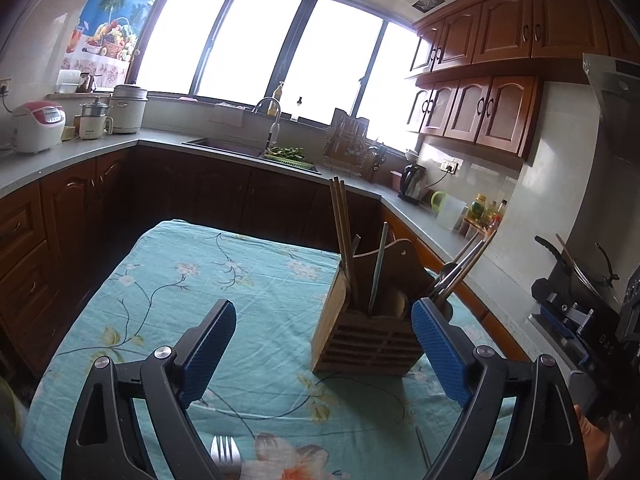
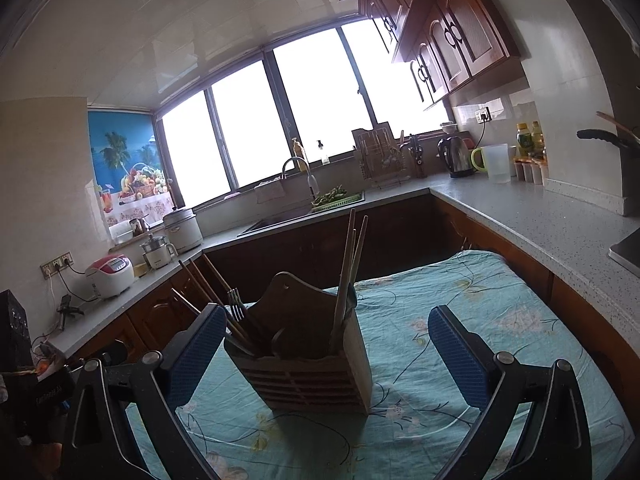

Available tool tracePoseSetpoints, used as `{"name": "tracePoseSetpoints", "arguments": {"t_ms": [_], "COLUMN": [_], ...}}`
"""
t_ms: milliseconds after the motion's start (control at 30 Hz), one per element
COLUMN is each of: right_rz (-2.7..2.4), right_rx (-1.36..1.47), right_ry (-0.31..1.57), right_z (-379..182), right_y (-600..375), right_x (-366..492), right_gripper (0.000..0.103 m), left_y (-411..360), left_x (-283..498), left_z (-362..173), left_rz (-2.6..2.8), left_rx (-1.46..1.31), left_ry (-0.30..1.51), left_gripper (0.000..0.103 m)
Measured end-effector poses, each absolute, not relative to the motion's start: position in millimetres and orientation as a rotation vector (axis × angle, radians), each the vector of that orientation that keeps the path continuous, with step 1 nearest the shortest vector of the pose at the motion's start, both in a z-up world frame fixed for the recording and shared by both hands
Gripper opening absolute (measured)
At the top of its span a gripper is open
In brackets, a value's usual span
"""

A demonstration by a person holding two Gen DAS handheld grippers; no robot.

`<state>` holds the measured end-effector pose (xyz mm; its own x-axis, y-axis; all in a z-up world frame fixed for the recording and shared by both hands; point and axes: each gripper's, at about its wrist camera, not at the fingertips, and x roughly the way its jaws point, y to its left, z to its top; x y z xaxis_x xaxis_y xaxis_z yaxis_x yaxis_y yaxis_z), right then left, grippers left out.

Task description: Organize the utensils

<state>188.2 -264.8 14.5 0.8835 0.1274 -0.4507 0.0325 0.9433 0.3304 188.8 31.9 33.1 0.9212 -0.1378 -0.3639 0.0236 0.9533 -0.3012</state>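
Utensils: wooden chopsticks [image 1: 342, 236], a fork [image 2: 236, 305] and metal handles [image 1: 460, 268] are standing tilted in a wooden holder; a second fork [image 1: 225, 454] is lying on the cloth at the near edge, between the left gripper's fingers.
Holder: wooden caddy [image 2: 316, 376] with a slatted front and a tall arched back is sitting on the table, toward its right edge in the left wrist view.
Holder contents: chopsticks are leaning in one end compartment, fork and more chopsticks in the other; the rest cannot be told.
Left gripper [image 1: 324, 324]: jaws are gaping wide, gripping nothing; the right pad is overlapping the caddy's corner in view, contact cannot be told.
Right gripper [image 2: 328, 328]: jaws are standing wide apart, empty, the caddy just ahead between them.
Table [image 1: 168, 280]: a teal floral cloth is covering it.
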Motion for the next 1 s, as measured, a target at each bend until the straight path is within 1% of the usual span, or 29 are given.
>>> {"name": "tracePoseSetpoints", "arguments": {"t_ms": [67,200,233,433,600,700,800,900,1000], "right_rz": [0.058,0.082,0.084,0.097,0.119,0.131,0.123,0.083,0.040], "right_rx": [0.333,0.317,0.308,0.275,0.260,0.236,0.212,0.197,0.180], "right_ry": [0.492,0.501,0.502,0.510,0.502,0.485,0.424,0.362,0.371], "right_z": [15,17,17,18,24,41,62,60,38], "right_y": [-261,-251,-249,-239,-234,-232,-232,-231,-227], "right_x": [179,157,151,121,97,88,71,46,28], "right_gripper": [0.102,0.102,0.102,0.102,0.103,0.103,0.103,0.103,0.103], "left_y": [30,25,26,22,17,14,10,4,-4], "left_x": [173,141,134,92,72,63,46,28,16], "left_z": [32,30,29,27,31,42,46,32,7], "left_rz": [-0.082,-0.052,-0.051,-0.037,-0.001,0.010,-0.026,-0.004,0.017], "left_rx": [-0.290,-0.280,-0.277,-0.245,-0.188,-0.141,-0.091,-0.065,-0.043], "left_ry": [0.388,0.374,0.369,0.347,0.332,0.303,0.245,0.225,0.221], "left_gripper": [0.092,0.101,0.102,0.102,0.102,0.102,0.102,0.102,0.102]}}
